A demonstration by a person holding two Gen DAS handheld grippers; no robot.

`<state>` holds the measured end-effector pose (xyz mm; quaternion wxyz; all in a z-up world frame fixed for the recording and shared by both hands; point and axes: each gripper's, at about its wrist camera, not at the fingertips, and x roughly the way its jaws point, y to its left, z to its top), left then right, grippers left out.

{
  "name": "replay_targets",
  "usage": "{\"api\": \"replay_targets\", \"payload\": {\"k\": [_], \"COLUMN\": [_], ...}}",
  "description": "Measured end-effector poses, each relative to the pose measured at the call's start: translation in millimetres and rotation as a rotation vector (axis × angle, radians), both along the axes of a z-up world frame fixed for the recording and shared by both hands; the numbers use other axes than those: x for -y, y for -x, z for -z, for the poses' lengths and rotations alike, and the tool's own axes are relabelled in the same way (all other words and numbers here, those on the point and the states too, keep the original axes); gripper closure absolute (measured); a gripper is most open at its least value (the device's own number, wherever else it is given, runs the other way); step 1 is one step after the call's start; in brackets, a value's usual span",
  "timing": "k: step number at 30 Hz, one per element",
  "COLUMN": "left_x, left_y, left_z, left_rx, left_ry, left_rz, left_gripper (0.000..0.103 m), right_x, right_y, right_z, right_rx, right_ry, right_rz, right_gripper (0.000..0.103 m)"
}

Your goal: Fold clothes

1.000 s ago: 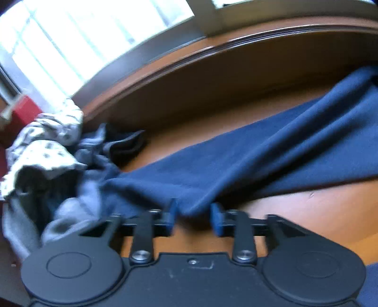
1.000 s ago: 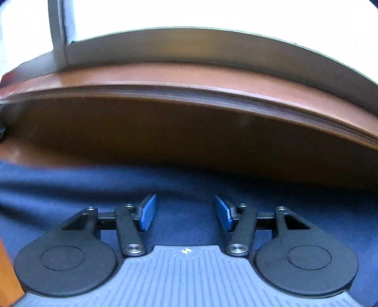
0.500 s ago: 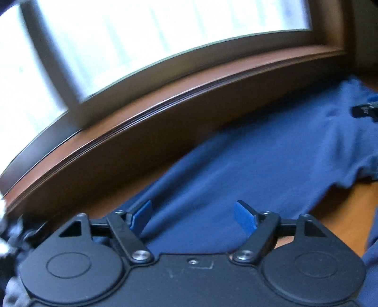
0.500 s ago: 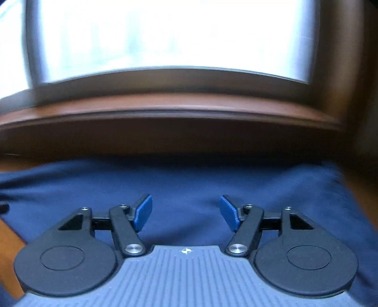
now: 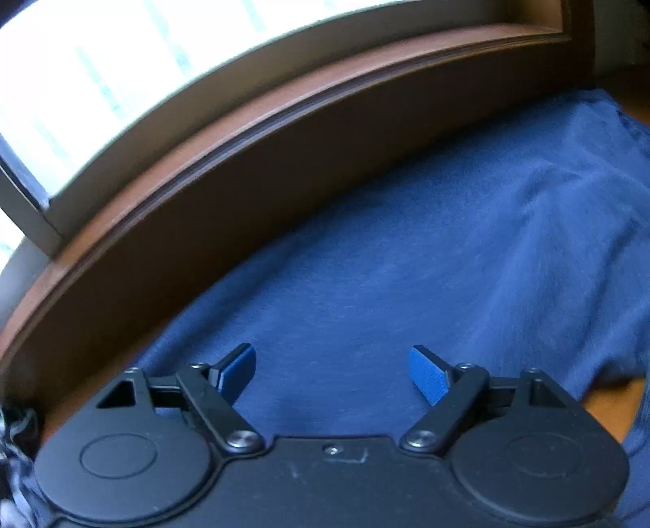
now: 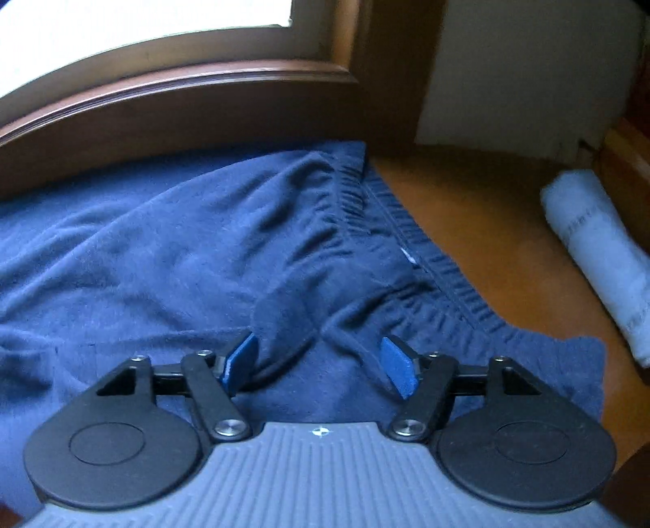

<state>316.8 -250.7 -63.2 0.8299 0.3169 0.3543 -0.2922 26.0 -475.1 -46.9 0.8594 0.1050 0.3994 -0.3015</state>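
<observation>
Left wrist view: mounted behind the left gripper (image 5: 332, 371), looking forward and steeply down along its fingers, close above the garment (image 5: 406, 252), facing the sill (image 5: 284, 122) and window (image 5: 122, 61). Right wrist view: set likewise behind the right gripper (image 6: 320, 364), close over the waistband (image 6: 426, 260), facing the sill's (image 6: 183, 87) end, with table (image 6: 487, 211) and towel (image 6: 601, 252) at right. Shared by both: the garment (image 6: 142, 252), the sill, the window (image 6: 122, 24).
</observation>
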Motion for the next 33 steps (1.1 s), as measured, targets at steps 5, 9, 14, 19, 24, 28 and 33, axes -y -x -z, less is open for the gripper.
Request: {"api": "replay_targets", "payload": {"k": [5, 9, 14, 19, 24, 28, 33], "left_x": [26, 43, 47, 55, 66, 69, 36], "left_y": [28, 45, 43, 57, 52, 54, 65], "left_z": [2, 5, 6, -3, -5, -6, -23], "left_rx": [-0.015, 0.033, 0.039, 0.013, -0.095, -0.235, -0.239], "left_ry": [0.008, -0.023, -0.039, -0.012, 0.063, 0.147, 0.198], "left_rz": [-0.015, -0.05, -0.101, -0.114, -0.099, -0.066, -0.045], "left_gripper": [0.017, 0.014, 0.013, 0.009, 0.008, 0.005, 0.006], "right_x": [26, 44, 75, 91, 149, 183, 170], "right_y": [0, 7, -28, -43, -52, -62, -80], "right_z": [-5, -31, -12, 8, 16, 19, -4], "right_rx": [-0.049, 0.059, 0.096, 0.04, 0.051, 0.047, 0.007], "right_ry": [-0.033, 0.068, -0.021, 0.074, 0.098, 0.139, 0.233], "right_rz": [-0.006, -0.028, -0.094, -0.143, -0.049, 0.023, 0.06], "right_gripper": [0.023, 0.031, 0.033, 0.023, 0.01, 0.008, 0.036]}}
